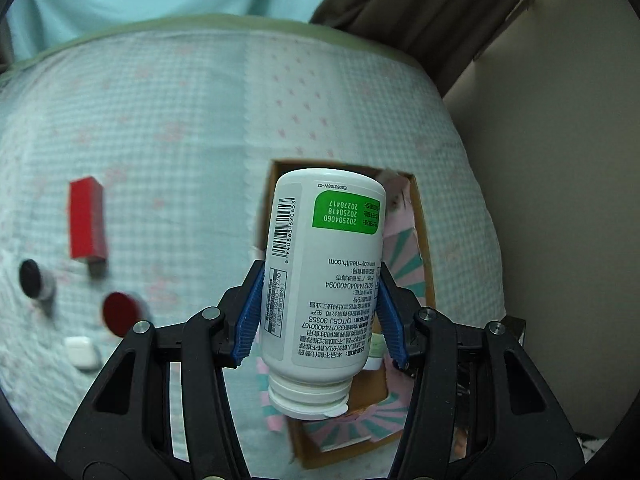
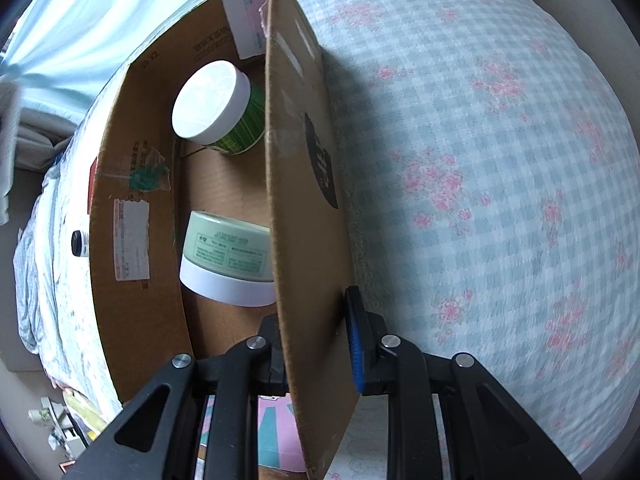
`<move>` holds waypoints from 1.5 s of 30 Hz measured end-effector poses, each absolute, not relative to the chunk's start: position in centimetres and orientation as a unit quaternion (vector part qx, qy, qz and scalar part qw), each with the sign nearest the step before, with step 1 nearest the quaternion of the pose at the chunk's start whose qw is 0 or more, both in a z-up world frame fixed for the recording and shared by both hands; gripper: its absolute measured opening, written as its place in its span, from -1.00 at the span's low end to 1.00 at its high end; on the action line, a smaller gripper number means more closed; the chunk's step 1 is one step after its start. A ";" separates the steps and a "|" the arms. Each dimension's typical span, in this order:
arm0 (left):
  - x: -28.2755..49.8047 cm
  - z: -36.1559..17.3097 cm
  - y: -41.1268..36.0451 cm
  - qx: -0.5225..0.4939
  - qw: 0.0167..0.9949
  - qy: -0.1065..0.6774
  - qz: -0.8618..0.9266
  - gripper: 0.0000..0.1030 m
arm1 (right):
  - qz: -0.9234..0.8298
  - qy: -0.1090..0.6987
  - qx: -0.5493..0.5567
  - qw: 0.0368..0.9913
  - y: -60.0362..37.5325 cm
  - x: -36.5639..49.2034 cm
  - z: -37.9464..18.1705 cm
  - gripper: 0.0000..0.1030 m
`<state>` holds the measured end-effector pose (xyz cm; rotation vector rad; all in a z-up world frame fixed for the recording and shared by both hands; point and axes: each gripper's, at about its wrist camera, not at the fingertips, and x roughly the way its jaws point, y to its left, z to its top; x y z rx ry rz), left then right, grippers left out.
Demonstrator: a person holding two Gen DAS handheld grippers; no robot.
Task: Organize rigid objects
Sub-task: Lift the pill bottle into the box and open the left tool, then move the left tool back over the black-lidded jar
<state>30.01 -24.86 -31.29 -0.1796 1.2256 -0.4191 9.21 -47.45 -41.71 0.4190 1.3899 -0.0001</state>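
My left gripper [image 1: 320,316] is shut on a white pill bottle [image 1: 324,280] with a green label, held cap toward the camera above the cardboard box [image 1: 420,216] on the bed. In the right wrist view my right gripper [image 2: 316,340] is shut on the box wall [image 2: 304,200], one finger inside and one outside. Inside the box lie a green jar with a white lid [image 2: 218,106] and a pale green jar with a white lid [image 2: 228,258]. Left on the bedspread are a red box [image 1: 87,224], a black-capped jar [image 1: 35,280], a red-lidded jar [image 1: 122,314] and a white earbud case [image 1: 82,352].
The checked floral bedspread [image 2: 500,160] stretches to the right of the box. A dark curtain [image 1: 420,8] and a beige wall [image 1: 560,160] stand past the bed's far right. A small black-capped bottle [image 2: 79,243] lies outside the box's left wall. Clutter sits on the floor [image 2: 60,428].
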 end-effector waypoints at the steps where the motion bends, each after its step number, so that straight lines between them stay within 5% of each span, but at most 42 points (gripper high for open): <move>1: 30.0 -32.2 -25.8 -0.082 0.791 0.574 -0.194 -0.06 | 0.002 0.636 0.189 0.748 -47.4 9.2 -41.7 -0.61; 9: 29.5 -38.2 -29.2 -0.056 0.775 0.604 -0.179 -0.07 | 0.011 0.632 0.195 0.750 -47.7 9.0 -42.0 -0.59; 18: 29.2 -38.9 -30.9 -0.012 0.779 0.602 -0.176 0.00 | 0.011 0.632 0.196 0.749 -48.1 8.8 -42.0 -0.59; 20: 29.2 -37.9 -31.0 -0.007 0.789 0.590 -0.174 1.00 | 0.012 0.633 0.193 0.749 -48.1 8.8 -42.0 -0.59; 35: 27.5 -31.9 -26.7 -0.015 0.810 0.561 -0.169 0.99 | 0.015 0.630 0.194 0.752 -47.8 9.2 -42.2 -0.57; 45: 24.8 -29.0 -16.7 -0.022 0.823 0.555 -0.122 0.99 | 0.005 0.627 0.204 0.751 -47.8 9.2 -42.0 -0.57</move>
